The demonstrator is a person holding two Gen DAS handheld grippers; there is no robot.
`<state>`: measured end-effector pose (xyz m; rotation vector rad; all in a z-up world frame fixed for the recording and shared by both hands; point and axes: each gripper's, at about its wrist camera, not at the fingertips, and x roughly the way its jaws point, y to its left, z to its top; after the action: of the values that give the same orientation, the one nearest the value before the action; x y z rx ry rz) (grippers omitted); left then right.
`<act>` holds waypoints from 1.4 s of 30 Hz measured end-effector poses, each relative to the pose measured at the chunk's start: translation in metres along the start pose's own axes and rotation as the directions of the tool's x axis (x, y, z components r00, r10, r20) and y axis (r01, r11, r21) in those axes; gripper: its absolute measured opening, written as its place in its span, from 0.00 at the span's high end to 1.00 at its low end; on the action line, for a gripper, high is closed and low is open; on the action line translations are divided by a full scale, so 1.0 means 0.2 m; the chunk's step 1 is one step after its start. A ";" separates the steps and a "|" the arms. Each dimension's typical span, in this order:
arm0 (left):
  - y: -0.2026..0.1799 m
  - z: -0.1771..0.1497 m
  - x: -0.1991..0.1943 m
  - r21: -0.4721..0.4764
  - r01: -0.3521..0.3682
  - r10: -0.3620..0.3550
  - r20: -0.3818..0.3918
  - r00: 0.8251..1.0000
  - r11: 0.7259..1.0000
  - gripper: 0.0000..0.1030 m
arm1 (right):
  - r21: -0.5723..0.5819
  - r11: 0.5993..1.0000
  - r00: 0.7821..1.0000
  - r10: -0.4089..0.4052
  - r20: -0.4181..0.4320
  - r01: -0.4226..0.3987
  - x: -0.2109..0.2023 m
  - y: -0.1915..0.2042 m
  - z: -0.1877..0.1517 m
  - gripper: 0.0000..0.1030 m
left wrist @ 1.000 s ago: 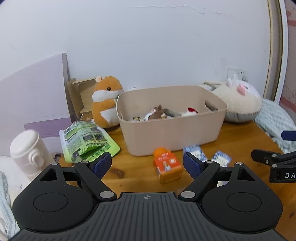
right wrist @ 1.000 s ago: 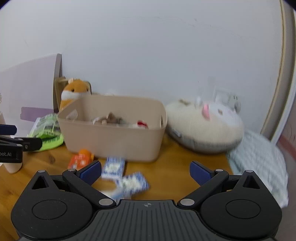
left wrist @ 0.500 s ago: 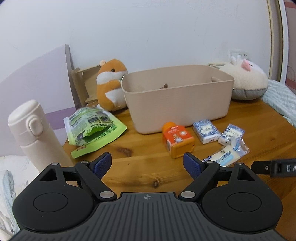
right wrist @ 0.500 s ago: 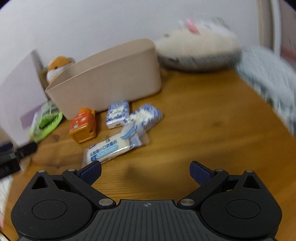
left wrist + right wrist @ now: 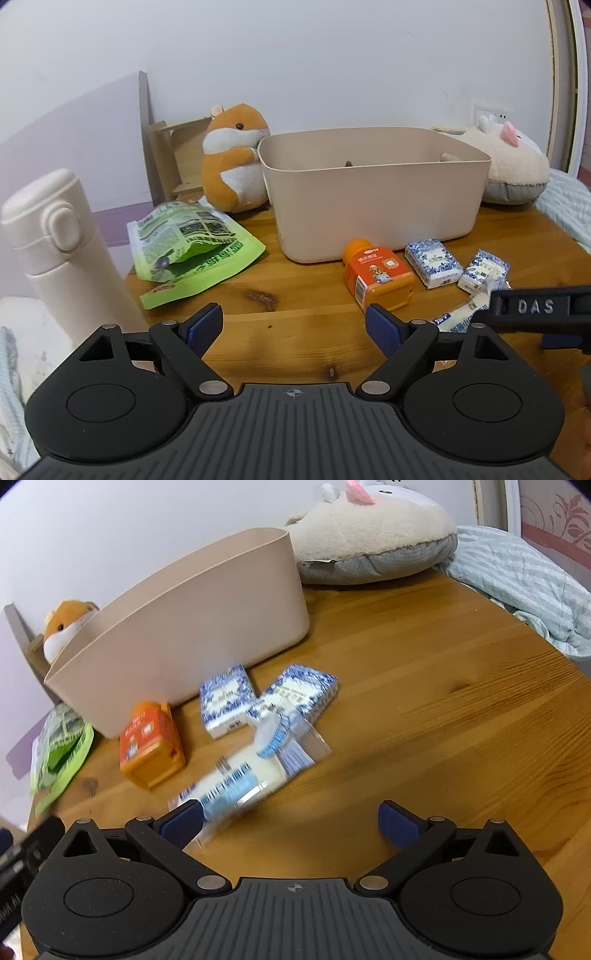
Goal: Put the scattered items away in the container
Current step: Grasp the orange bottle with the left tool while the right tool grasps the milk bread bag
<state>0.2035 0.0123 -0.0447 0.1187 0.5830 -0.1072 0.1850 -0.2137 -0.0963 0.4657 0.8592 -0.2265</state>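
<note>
Right tongs: spread wide, empty.
Left tongs: spread wide, empty.
Packet: on counter, touching right tongs' left fingertip, ahead-left; long axis slants up-right.
Nearer: right.
Bin: beyond packet.

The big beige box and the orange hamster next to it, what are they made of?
The beige box looks like smooth matte plastic: thin, even walls, a rounded rim, soft dull shine. The orange hamster looks like plush fabric with soft stuffing: fuzzy orange and white fur and a bead-like black eye. What the stuffing is cannot be seen.
</note>
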 end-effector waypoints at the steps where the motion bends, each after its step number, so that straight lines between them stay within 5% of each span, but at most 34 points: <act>1: 0.01 0.00 0.02 -0.006 0.002 -0.002 -0.005 1.000 1.000 0.17 | 0.012 1.000 1.000 0.001 0.000 -0.001 0.01 0.01 0.01 0.02; 7: 0.04 0.00 0.11 -0.035 0.014 -0.015 -0.029 0.999 0.999 0.17 | 0.013 1.000 1.000 -0.025 0.010 0.025 0.09 0.11 0.05 0.04; 15: 0.05 0.00 0.18 -0.026 0.018 -0.019 -0.037 0.999 1.000 0.16 | -0.195 0.977 0.996 -0.076 0.037 0.082 0.16 0.26 0.02 0.07; 26: 0.00 0.01 0.24 -0.027 0.059 -0.060 -0.034 0.998 0.998 0.16 | -0.313 0.949 0.999 -0.041 -0.020 0.032 0.10 0.05 0.09 0.08; 36: -0.22 0.08 0.32 -0.026 0.131 -0.132 -0.044 0.990 0.991 0.16 | -0.447 0.890 0.995 -0.095 0.023 0.095 0.01 -0.08 0.13 0.09; 42: -0.32 0.11 0.41 -0.050 0.122 -0.126 -0.071 0.990 0.991 0.16 | -0.424 0.897 0.992 -0.117 0.043 0.124 -0.02 -0.18 0.16 0.09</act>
<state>0.2741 -0.0585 -0.0775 0.0421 0.6666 -0.2107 0.1916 -0.2604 -0.0863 -0.0013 0.8929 -0.1490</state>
